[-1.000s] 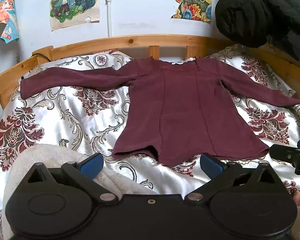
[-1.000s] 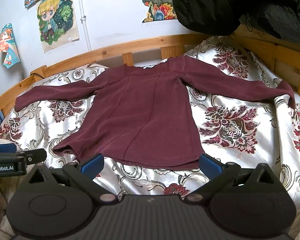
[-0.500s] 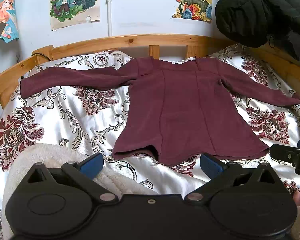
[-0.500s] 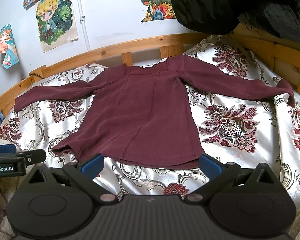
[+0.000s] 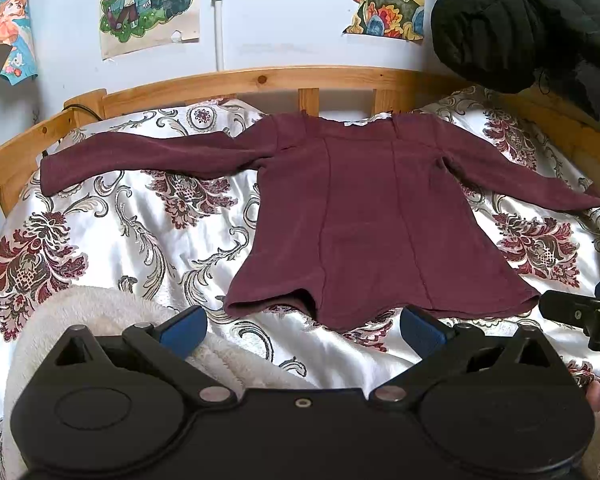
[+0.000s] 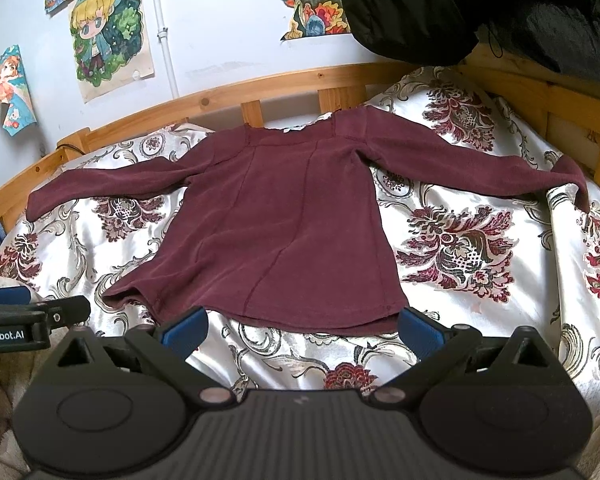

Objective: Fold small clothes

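A maroon long-sleeved top [image 5: 364,216] is lying flat and unfolded on the floral satin bedspread [image 5: 140,232], both sleeves stretching outward and its neckline pointing toward the wooden bed rail [image 5: 260,80]. The left gripper [image 5: 304,326] is hovering just short of the hem with its jaws spread wide and holding nothing, and the right gripper [image 6: 302,326] is hovering likewise, jaws apart and empty
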The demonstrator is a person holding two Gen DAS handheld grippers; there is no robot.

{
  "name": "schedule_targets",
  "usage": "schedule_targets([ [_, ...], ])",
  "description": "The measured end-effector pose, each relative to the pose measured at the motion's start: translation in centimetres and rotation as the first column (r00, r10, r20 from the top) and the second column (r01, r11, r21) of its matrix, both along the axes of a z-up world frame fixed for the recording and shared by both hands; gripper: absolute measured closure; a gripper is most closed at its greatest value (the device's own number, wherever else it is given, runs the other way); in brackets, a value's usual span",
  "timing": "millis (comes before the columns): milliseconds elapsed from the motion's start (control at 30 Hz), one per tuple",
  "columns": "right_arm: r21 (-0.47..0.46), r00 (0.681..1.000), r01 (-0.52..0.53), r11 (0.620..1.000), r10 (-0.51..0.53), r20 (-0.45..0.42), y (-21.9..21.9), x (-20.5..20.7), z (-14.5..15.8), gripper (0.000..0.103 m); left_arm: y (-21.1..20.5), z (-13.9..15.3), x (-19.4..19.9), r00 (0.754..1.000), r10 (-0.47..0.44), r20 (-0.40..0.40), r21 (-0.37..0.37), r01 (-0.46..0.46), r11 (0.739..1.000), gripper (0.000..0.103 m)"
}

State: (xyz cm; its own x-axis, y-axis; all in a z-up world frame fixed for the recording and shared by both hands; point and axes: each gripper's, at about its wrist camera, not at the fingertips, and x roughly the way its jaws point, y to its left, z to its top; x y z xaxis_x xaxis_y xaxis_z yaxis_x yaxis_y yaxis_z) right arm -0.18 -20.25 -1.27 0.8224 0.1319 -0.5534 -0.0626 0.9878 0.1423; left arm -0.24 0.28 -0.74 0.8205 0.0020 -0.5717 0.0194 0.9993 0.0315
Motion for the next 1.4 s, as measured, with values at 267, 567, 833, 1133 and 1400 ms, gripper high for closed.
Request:
schedule_targets([
  [267, -0.018, 1.000, -0.012, 1.000, 0.012, -0.009, 0.3, 0.1, -0.1, 0.000, 0.1, -0.6, -0.5, 1.000, 0.000, -0.004, 0.000, 0.000, 1.000, 0.001],
  [567, -0.030, 1.000, -0.005, 1.000, 0.004, -0.021, 0.5, 0.2, 0.0, 0.000, 0.1, -0.4, 0.1, 1.000, 0.000, -0.017, 0.006, 0.000, 1.000, 0.001],
  [833, -0.032, 1.000, 0.006, 0.999, -0.006, -0.019, 0.4, 0.3, 0.0, 0.000, 0.1, -0.3, 0.3, 1.000, 0.001, -0.026, 0.003, -0.001, 1.000, 0.001],
  [1133, -0.031, 0.998, 0.045, 0.998, -0.046, -0.038, -0.1, 0.7, -0.3, 0.000, -1.0, -0.5, 1.1, 0.999, -0.005, -0.053, 0.050, 0.008, 0.999, 0.001],
  [1400, 0.000, 0.985, 0.155, 0.988, -0.155, -0.071, -2.4, 1.8, 0.0, 0.000, -2.1, -0.1, 2.7, 0.994, -0.039, -0.100, 0.075, 0.047, 0.996, 0.001],
])
